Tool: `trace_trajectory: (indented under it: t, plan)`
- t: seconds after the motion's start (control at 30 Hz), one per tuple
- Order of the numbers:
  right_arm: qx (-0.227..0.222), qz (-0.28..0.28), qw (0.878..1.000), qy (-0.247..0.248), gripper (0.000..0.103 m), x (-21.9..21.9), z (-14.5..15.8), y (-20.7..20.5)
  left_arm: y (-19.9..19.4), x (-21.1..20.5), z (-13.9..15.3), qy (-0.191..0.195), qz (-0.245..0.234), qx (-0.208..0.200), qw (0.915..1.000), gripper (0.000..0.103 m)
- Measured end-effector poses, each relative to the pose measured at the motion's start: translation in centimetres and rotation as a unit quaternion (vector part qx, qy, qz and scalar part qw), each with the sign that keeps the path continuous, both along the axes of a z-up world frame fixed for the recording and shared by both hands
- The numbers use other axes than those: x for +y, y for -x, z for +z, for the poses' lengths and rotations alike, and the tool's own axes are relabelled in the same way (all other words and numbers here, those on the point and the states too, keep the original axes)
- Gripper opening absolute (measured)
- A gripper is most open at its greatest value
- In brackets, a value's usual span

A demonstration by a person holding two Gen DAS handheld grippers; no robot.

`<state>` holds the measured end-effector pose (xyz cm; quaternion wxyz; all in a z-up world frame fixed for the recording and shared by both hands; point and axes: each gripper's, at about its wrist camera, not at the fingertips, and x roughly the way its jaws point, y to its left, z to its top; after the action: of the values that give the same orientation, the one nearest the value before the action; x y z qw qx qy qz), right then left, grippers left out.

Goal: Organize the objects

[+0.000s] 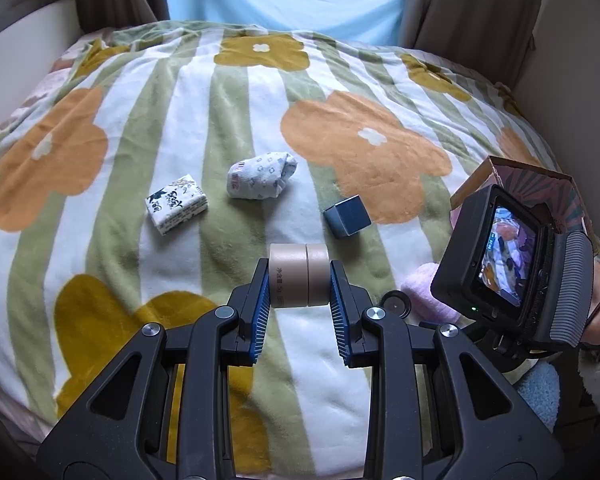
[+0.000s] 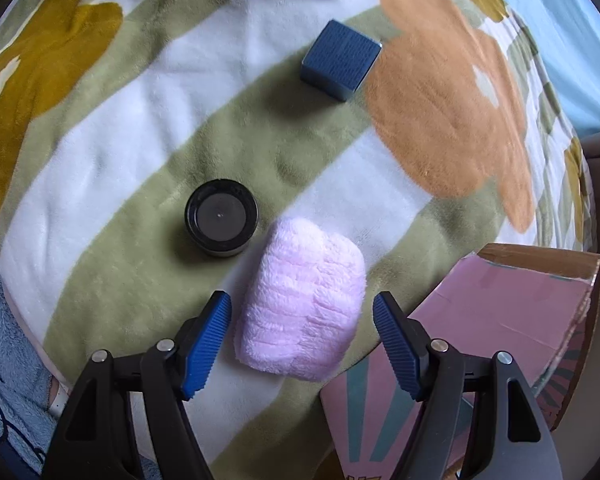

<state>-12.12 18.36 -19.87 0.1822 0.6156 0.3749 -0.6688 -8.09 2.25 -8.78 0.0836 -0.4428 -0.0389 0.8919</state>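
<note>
My left gripper (image 1: 299, 280) is shut on a tan cylinder (image 1: 299, 270), with a blue pad pressing on each of its flat ends, just above the flowered blanket (image 1: 172, 100). In the right wrist view my right gripper (image 2: 302, 298) points down over a fluffy pink rolled cloth (image 2: 304, 300). Its pads stand on either side of the roll with a small gap at each, so it is open. A black round jar (image 2: 221, 218) sits just left of the roll. A blue cube (image 2: 340, 60) lies farther off, and in the left wrist view the cube (image 1: 347, 216) is just beyond the cylinder.
A rolled patterned sock (image 1: 260, 176) and a printed tissue pack (image 1: 176, 204) lie farther up the blanket. An open pink cardboard box (image 2: 512, 312) stands at the blanket's right edge, close to my right gripper. A blue towel (image 2: 4, 320) lies at the near left.
</note>
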Motion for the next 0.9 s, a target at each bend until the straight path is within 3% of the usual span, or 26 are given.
trace_trajectory:
  t: [0.03,0.13,0.37,0.6,0.9]
  plan:
    - [-0.006,-0.001,1.0,0.002,0.055,0.1,-0.2,0.0,0.0,0.0,0.0,0.0,0.0,0.0,1.0,0.025]
    - [-0.016,-0.001,1.0,0.013,0.046,0.6,-0.4,0.1,0.1,0.0,-0.1,0.0,-0.001,-0.001,1.0,0.025]
    - [0.02,-0.013,0.999,0.043,0.042,1.9,2.2,0.5,0.2,0.1,0.4,0.004,-0.003,0.004,1.0,0.025]
    - [0.084,-0.052,0.99,0.103,0.042,3.5,8.8,1.1,0.3,1.6,3.6,0.009,-0.016,0.033,0.9993,0.025]
    - [0.161,-0.137,0.961,0.178,0.042,6.2,17.5,1.5,1.2,6.8,8.4,0.011,-0.055,0.077,0.9955,0.025]
